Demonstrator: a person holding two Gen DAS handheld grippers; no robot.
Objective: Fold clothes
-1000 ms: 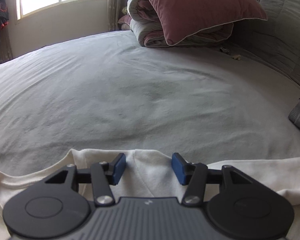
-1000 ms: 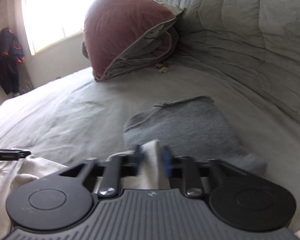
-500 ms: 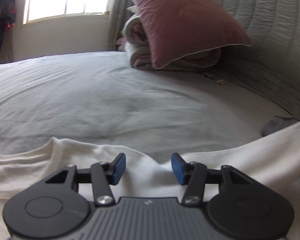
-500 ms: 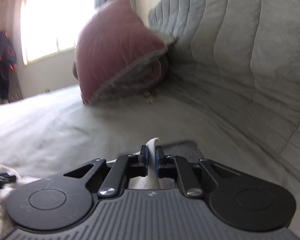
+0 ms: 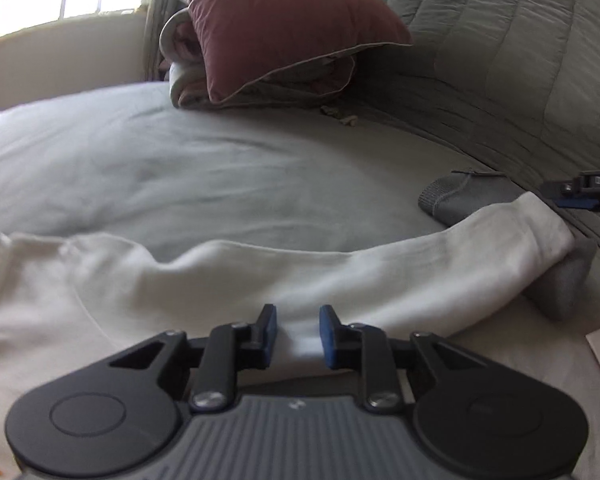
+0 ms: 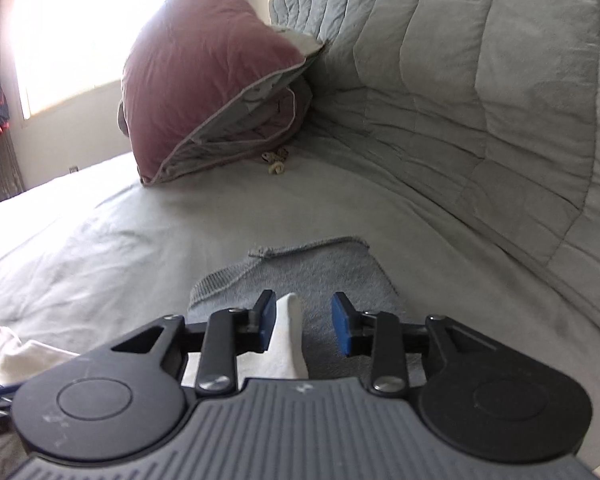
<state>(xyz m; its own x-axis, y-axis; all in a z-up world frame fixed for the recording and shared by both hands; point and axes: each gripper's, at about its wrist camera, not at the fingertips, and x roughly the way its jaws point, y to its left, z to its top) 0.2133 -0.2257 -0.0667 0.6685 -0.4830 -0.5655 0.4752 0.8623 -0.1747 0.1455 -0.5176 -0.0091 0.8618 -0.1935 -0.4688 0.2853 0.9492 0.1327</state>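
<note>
- My left gripper (image 5: 294,331) sits low over the white shirt (image 5: 180,292), which lies spread on the grey bedsheet (image 5: 220,168). Its jaws are closing with a fold of white cloth between them; the blue pads (image 5: 327,336) do not yet press on it, gaps show on both sides.
- One sleeve (image 5: 480,248) of the shirt stretches away to the right, and its end lies on top of a folded grey knit garment (image 5: 460,196).
- My right gripper (image 6: 303,322) is over that sleeve end (image 6: 288,340). Its jaws are opening; the white cuff stands between them, leaning against the left pad (image 6: 269,320), with clear space to the right pad. No clamp on it.
- From the left wrist view, the tip of the right gripper (image 5: 580,194) shows at the right edge, just beside the sleeve end.
- The grey knit garment (image 6: 320,268) lies flat near the quilted grey headboard (image 6: 480,100).
- A dusty-pink pillow (image 6: 204,76) leans on folded bedding at the head of the bed, well apart from the shirt.
- A bright window (image 6: 72,28) is at the far left.
</note>
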